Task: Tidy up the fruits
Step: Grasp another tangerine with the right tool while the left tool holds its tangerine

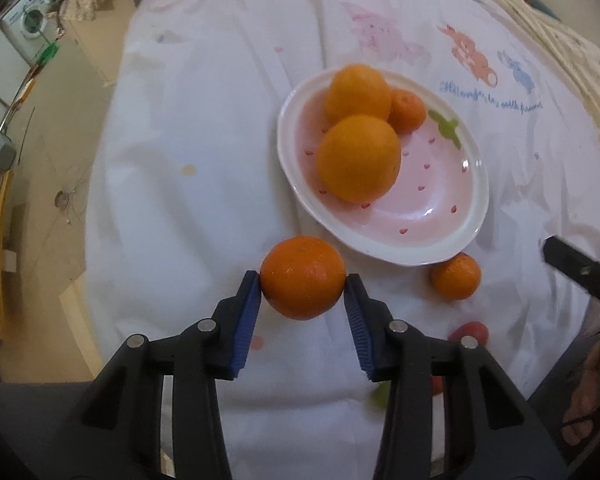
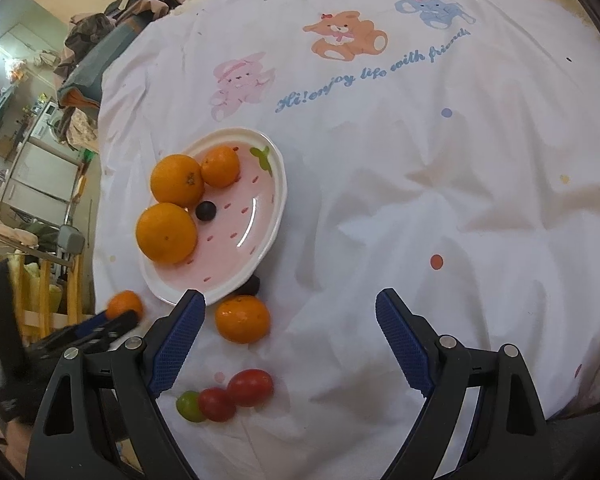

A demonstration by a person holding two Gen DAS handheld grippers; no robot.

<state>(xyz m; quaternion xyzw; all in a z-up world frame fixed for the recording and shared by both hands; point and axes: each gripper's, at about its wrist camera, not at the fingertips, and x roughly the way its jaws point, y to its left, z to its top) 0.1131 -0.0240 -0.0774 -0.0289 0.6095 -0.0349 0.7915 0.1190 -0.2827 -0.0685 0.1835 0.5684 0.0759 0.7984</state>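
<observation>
A pink strawberry-pattern plate [image 1: 460,236] [image 2: 260,240] lies on the white sheet and holds two large oranges [image 1: 358,158] [image 2: 166,232], a small mandarin [image 1: 407,110] [image 2: 220,166] and a dark grape [image 2: 206,211]. My left gripper [image 1: 303,278] is shut on a mandarin [image 1: 303,276] [image 2: 125,304] just in front of the plate's near rim. Another mandarin [image 1: 456,276] [image 2: 242,318] lies on the sheet beside the plate. My right gripper [image 2: 290,306] is open and empty above the sheet, right of that mandarin.
Two red tomatoes [image 2: 250,387] and a small green fruit [image 2: 189,406] lie on the sheet near my right gripper. A dark grape [image 2: 252,286] sits at the plate's near rim. The bed edge drops to the floor on the left [image 1: 60,200].
</observation>
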